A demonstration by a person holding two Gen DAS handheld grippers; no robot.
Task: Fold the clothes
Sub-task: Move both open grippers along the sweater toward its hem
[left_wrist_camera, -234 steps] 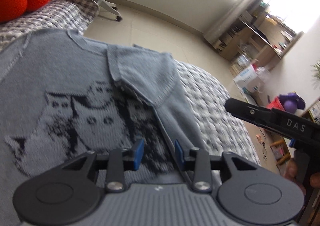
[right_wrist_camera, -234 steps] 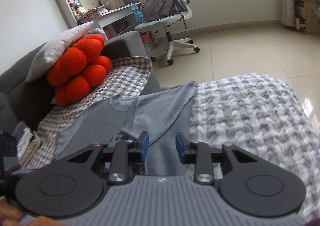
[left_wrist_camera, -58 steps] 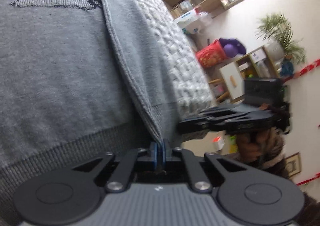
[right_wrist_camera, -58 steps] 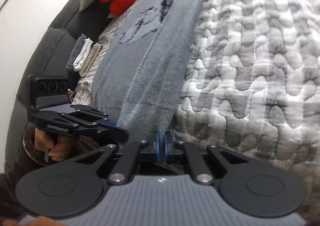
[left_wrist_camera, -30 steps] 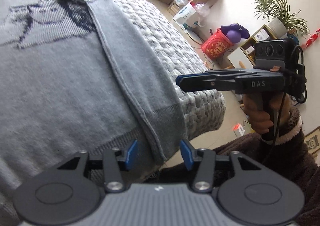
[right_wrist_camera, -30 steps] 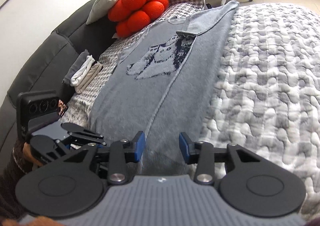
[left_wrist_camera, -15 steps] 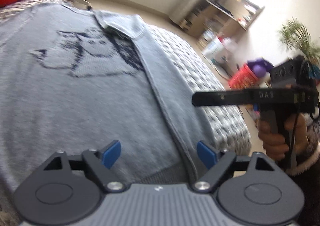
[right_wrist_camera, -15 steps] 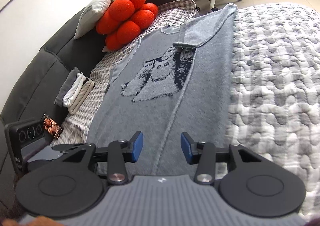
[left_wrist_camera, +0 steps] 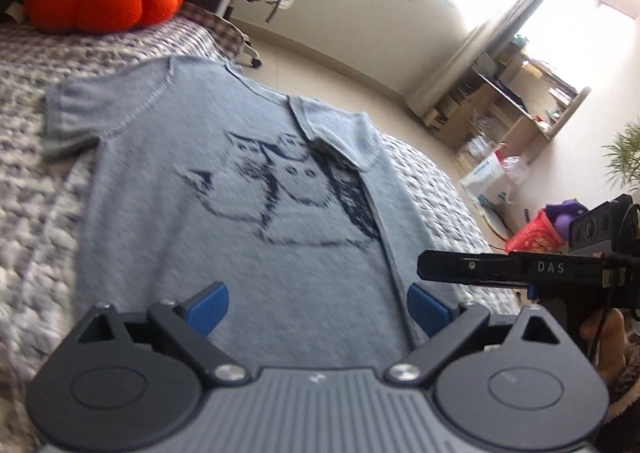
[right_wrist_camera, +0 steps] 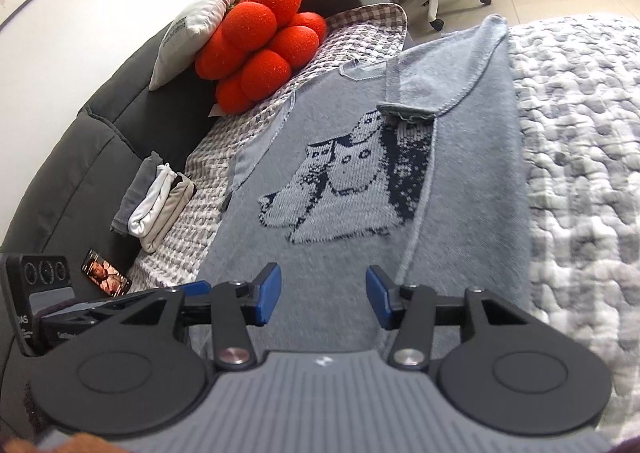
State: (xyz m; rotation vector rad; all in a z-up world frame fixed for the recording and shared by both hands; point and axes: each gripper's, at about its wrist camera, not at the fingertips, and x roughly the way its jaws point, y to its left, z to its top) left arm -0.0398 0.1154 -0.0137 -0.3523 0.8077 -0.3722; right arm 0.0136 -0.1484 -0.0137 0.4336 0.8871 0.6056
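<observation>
With both claws opening and empty, left claw (left_wrist_camera: pixel 318 303) and right claw (right_wrist_camera: pixel 322 293), the soft, limp sweater (right_wrist_camera: pixel 460 181) looks best pinched at its hem corners.

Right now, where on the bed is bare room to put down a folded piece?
Free: the quilt beside the sweater, on its folded side. Crowded: the far side, with the orange cushion, folded cloths and phone.

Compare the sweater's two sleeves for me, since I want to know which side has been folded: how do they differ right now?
The right sleeve is folded inward over the sweater, its cuff touching the cat pattern. The left sleeve lies spread flat outward on the quilt, clear of the pattern. Both are short, grey-blue knit. Both grippers' jaws are opening and hold nothing.
</observation>
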